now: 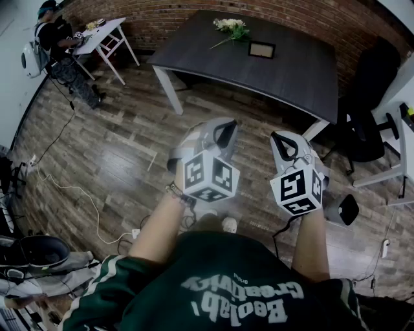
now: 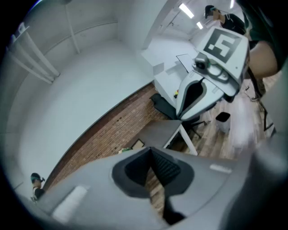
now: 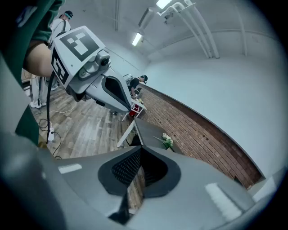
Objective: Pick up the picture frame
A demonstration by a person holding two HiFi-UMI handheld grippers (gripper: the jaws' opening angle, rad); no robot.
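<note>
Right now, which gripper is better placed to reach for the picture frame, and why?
Probably the right gripper: both are far from the table, but the frame lies nearer its side, with flowers toward the left gripper.

This looks like an office or studio workroom. A bare brick wall [image 1: 162, 16] and white walls [image 3: 234, 76] close in a wood-plank floor [image 1: 116, 142] under ceiling strip lights [image 3: 137, 39]. Ahead of the fingers [image 1: 226, 132] stands a long dark tabletop [image 1: 291, 71] on white legs. To their right is a black office chair [image 1: 369, 129] beside a white desk [image 1: 407, 149]. Far to their left a person [image 1: 61, 52] works at a small white table [image 1: 107, 32], and loose cables [image 1: 71, 191] trail over the floor.
</note>
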